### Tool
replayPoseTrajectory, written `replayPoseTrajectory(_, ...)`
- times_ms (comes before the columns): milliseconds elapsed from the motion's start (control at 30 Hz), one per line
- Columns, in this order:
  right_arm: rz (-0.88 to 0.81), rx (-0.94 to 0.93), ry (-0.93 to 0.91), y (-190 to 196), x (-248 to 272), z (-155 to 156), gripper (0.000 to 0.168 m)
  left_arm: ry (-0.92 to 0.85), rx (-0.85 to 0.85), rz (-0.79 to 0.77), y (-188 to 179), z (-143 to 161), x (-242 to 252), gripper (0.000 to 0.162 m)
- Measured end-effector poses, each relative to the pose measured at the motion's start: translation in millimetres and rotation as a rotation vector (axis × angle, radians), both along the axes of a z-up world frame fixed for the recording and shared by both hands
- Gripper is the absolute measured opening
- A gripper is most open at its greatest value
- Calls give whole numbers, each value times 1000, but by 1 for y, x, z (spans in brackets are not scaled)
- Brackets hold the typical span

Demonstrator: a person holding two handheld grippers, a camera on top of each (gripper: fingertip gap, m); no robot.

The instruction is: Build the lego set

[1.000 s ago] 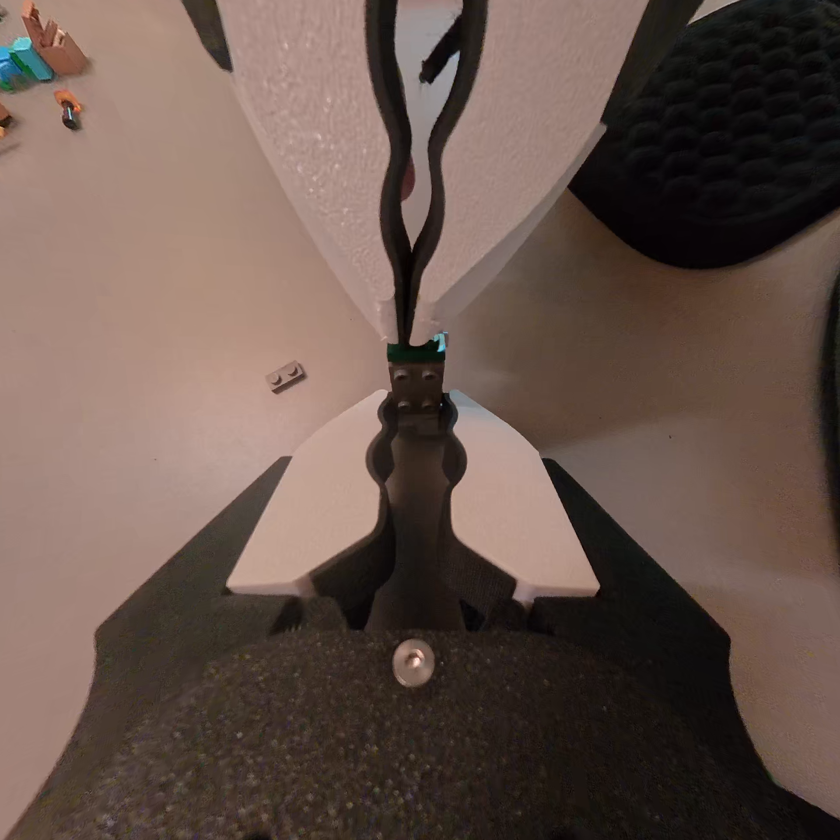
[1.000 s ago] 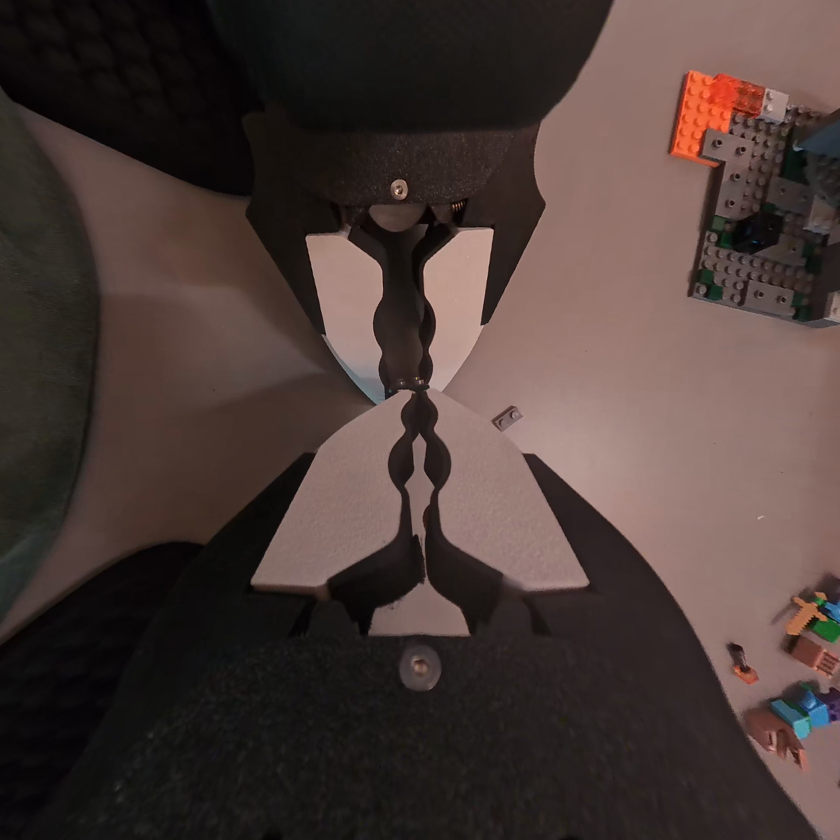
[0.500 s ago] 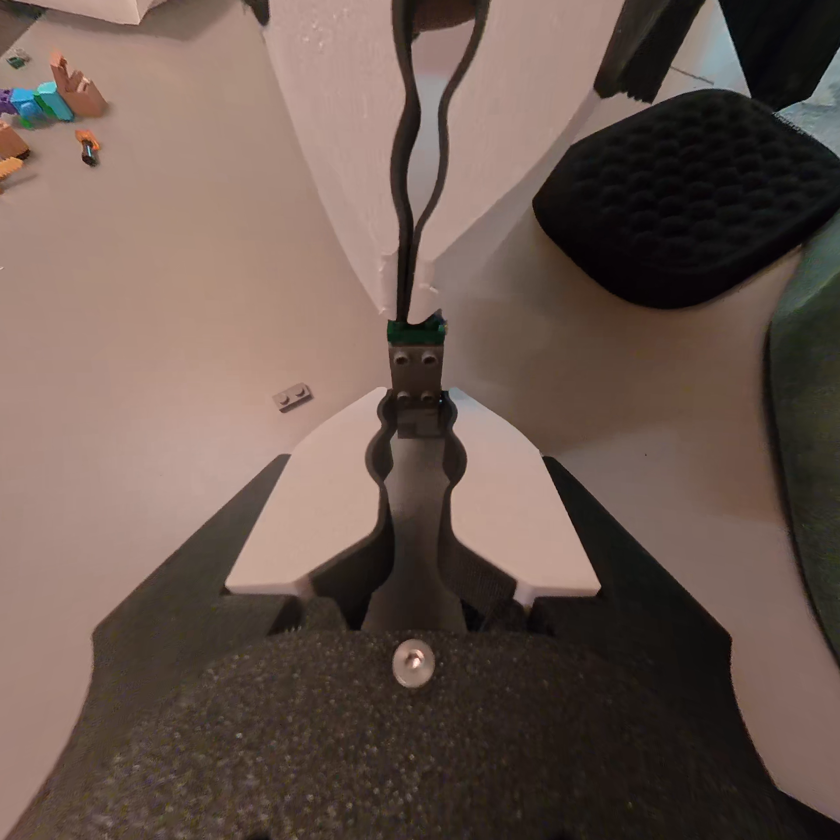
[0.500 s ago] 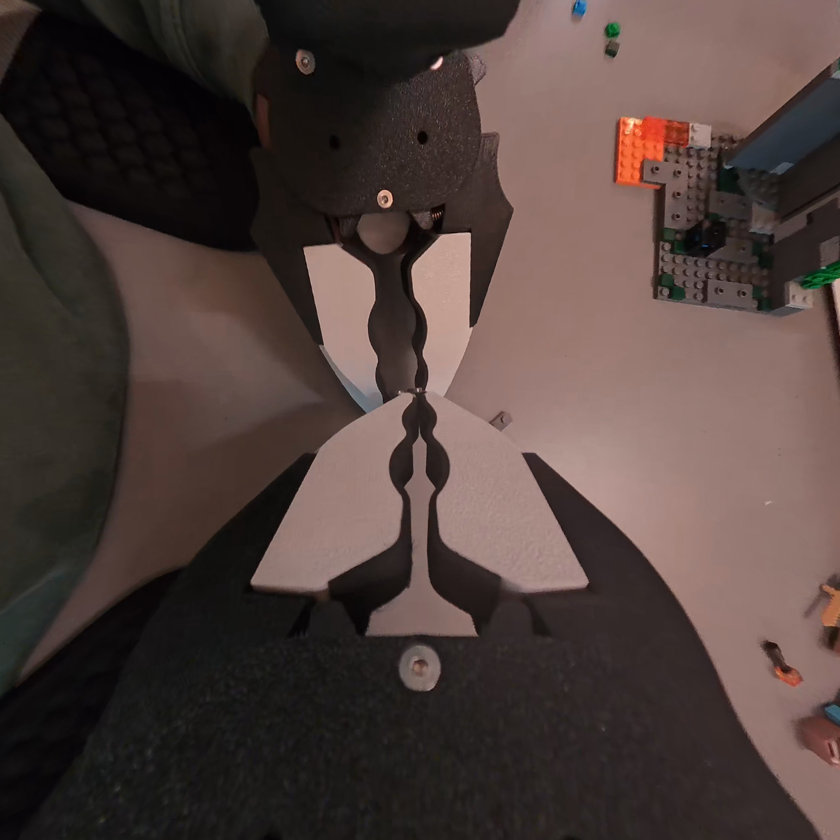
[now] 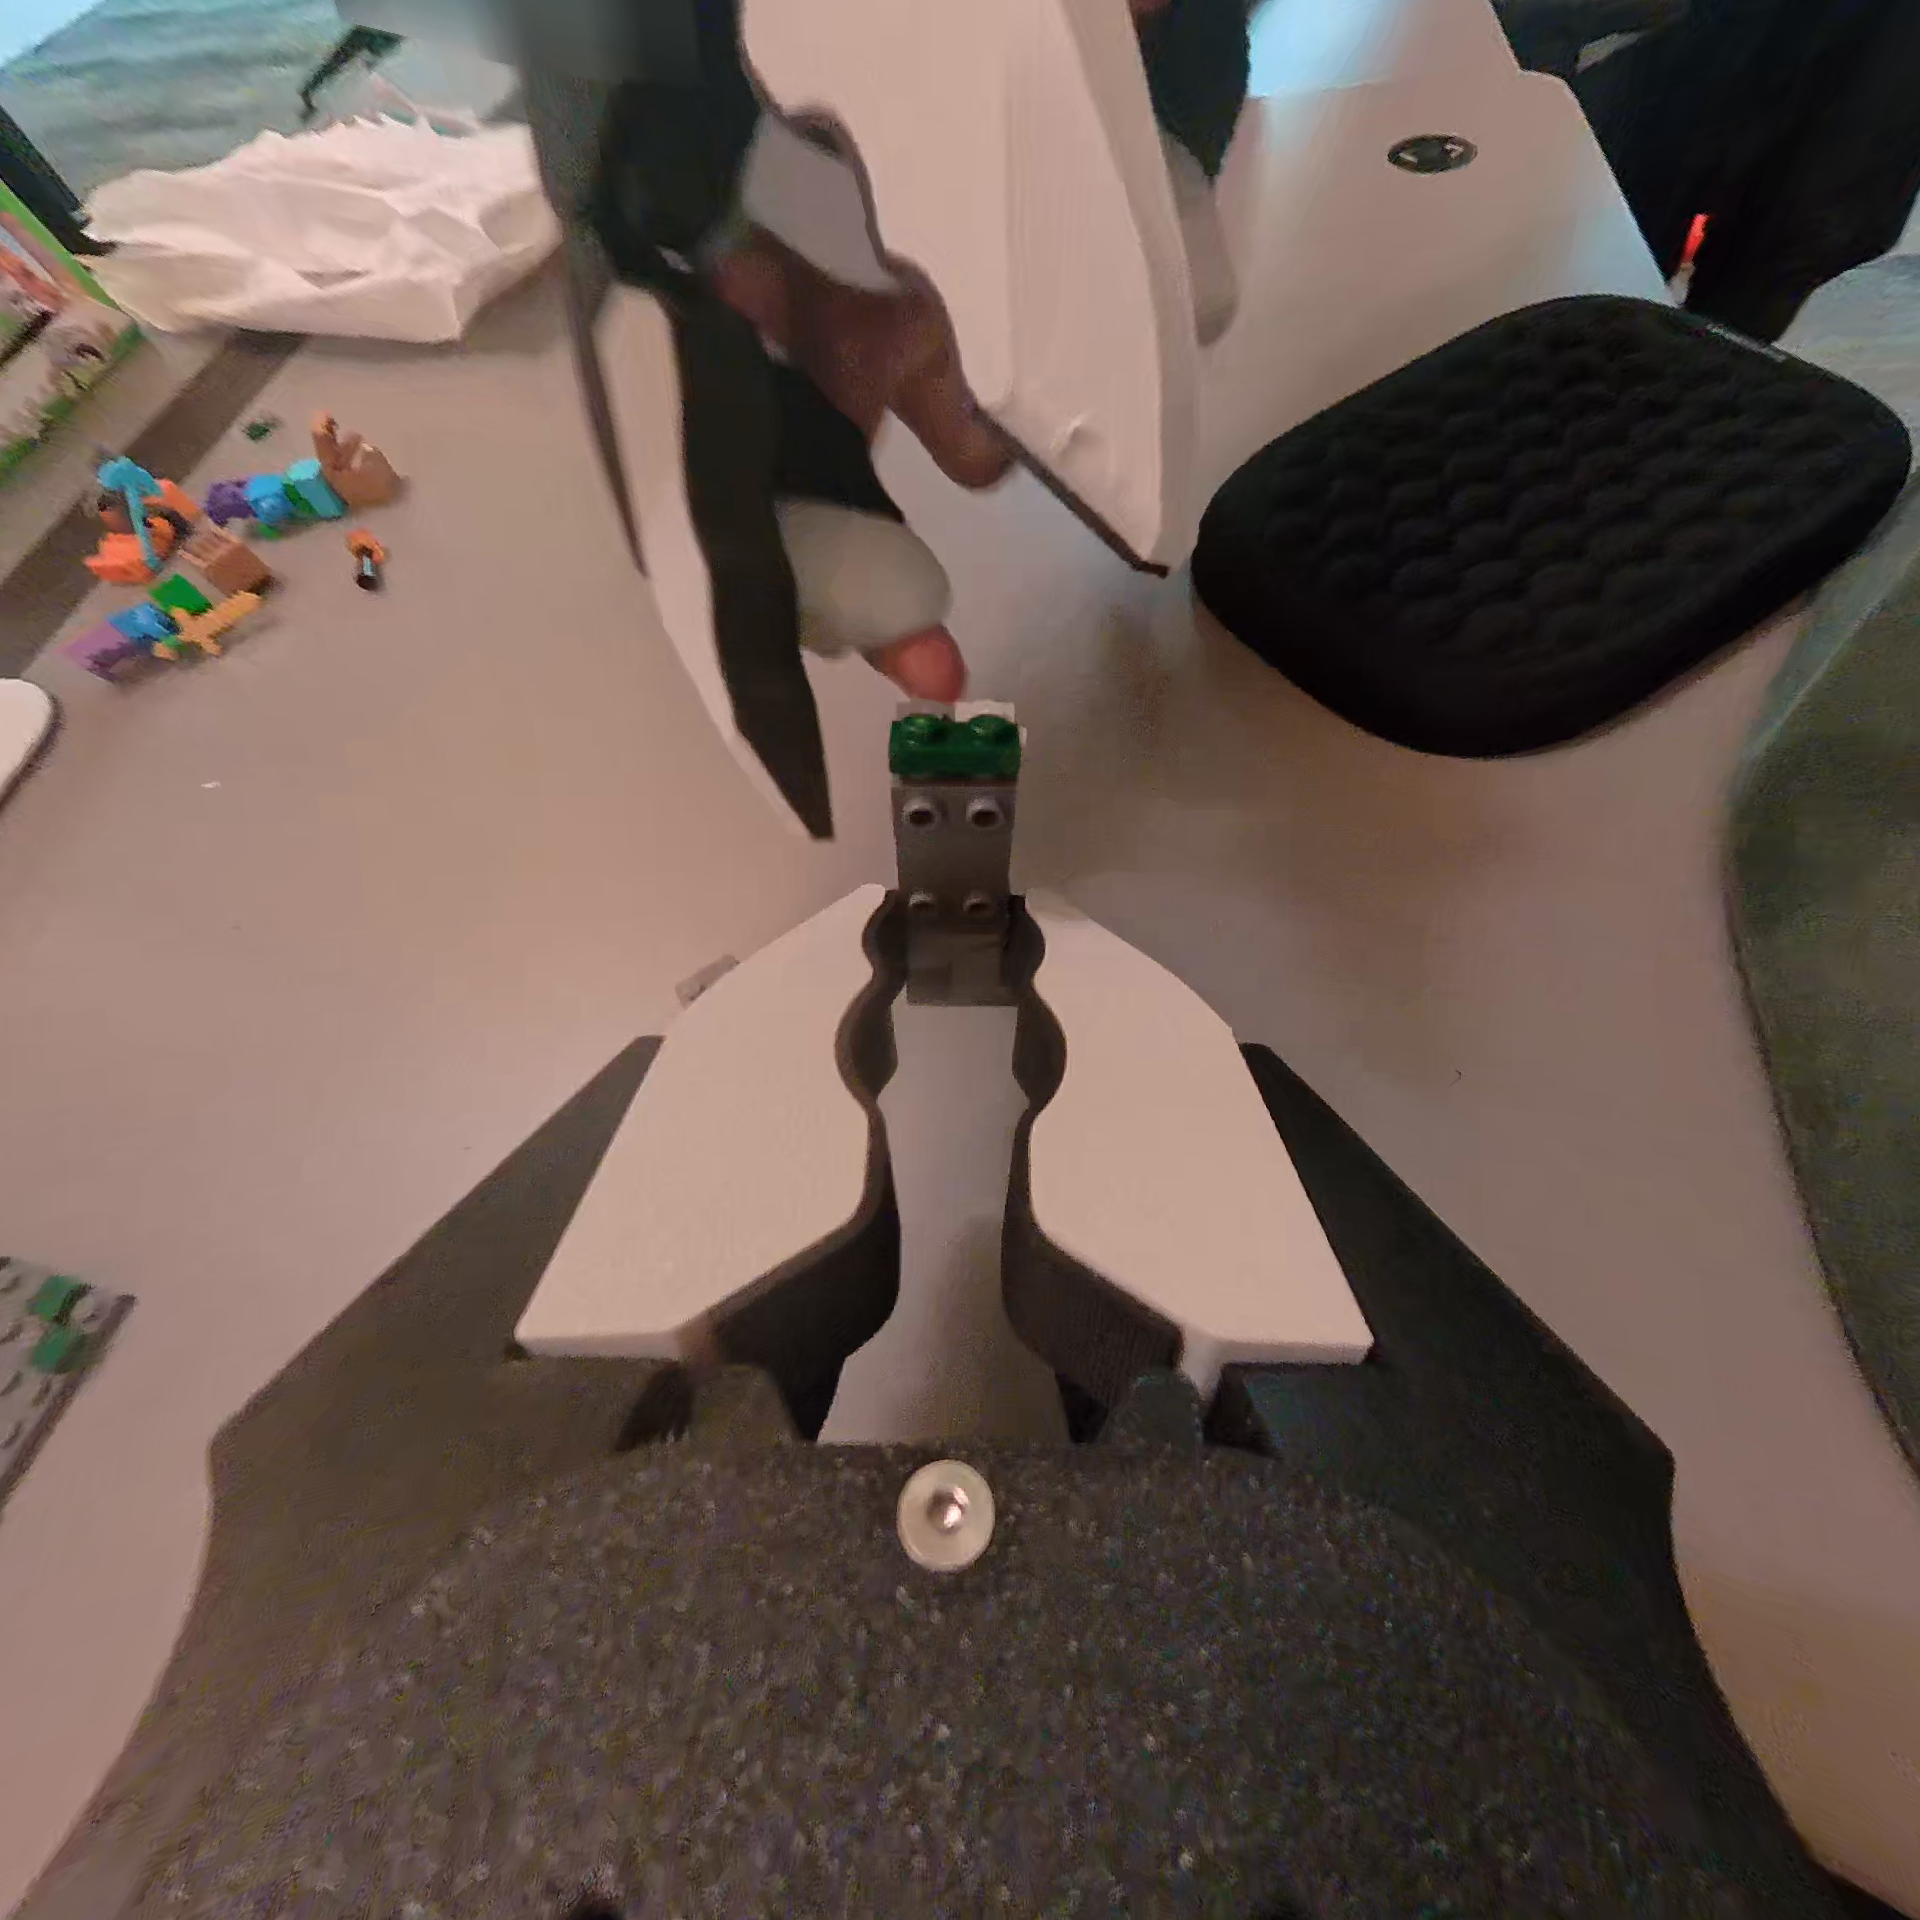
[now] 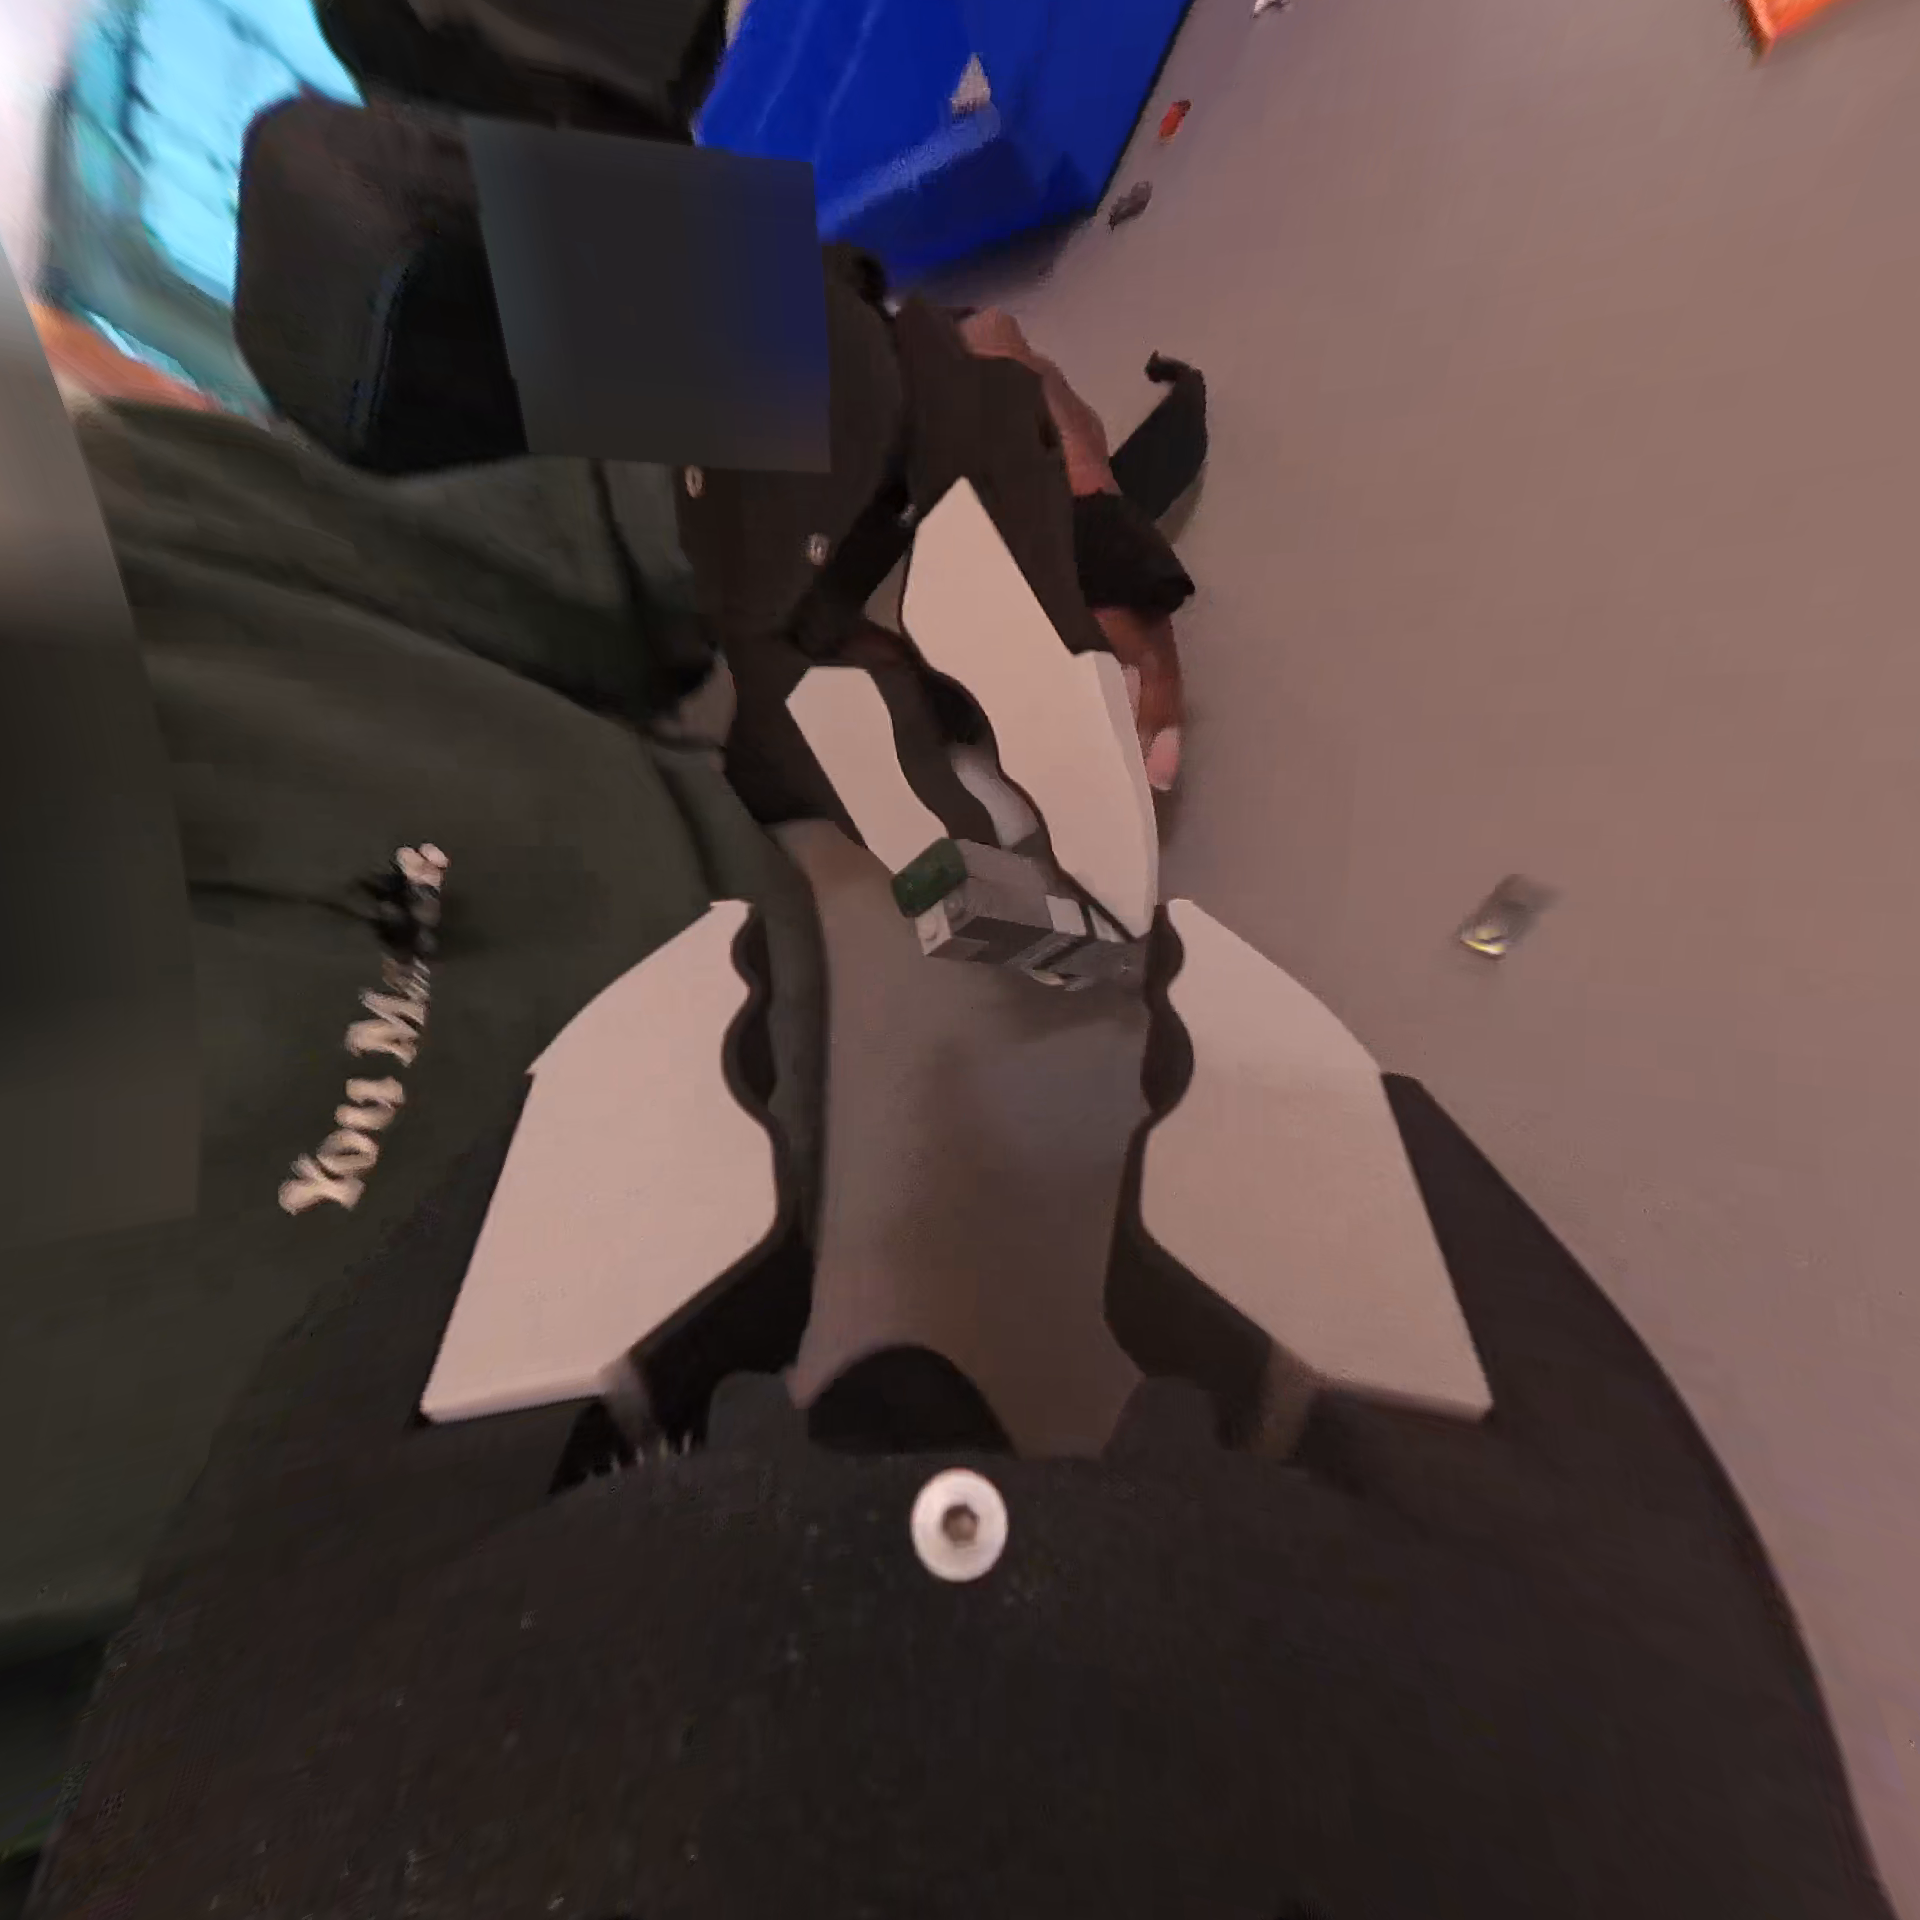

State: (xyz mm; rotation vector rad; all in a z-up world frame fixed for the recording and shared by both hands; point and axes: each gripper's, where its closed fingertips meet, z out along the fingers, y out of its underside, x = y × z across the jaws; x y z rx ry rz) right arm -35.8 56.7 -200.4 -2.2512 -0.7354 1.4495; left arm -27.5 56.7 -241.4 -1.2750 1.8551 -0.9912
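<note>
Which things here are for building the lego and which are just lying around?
For the build:
- small grey lego piece with a green plate on its end, clamped in the left gripper
- right gripper, open
- colourful loose lego figures and bits

Just lying about:
- black padded cushion
- crumpled white paper

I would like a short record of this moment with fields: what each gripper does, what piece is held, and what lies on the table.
left gripper: shut on the grey lego piece, held above the table
held piece: grey, studs showing, with a green plate on its far end
right gripper: open, holds nothing, apart from the piece
table: loose lego figures at far left, black pad at right, white bag at the back
motion blur: strong in the right wrist view
</note>
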Motion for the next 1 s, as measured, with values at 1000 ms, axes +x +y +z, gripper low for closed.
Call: replayPoseTrajectory(1000,-320,-65,302,6,-27,0,72,-74,309,145,9,26,1,18)
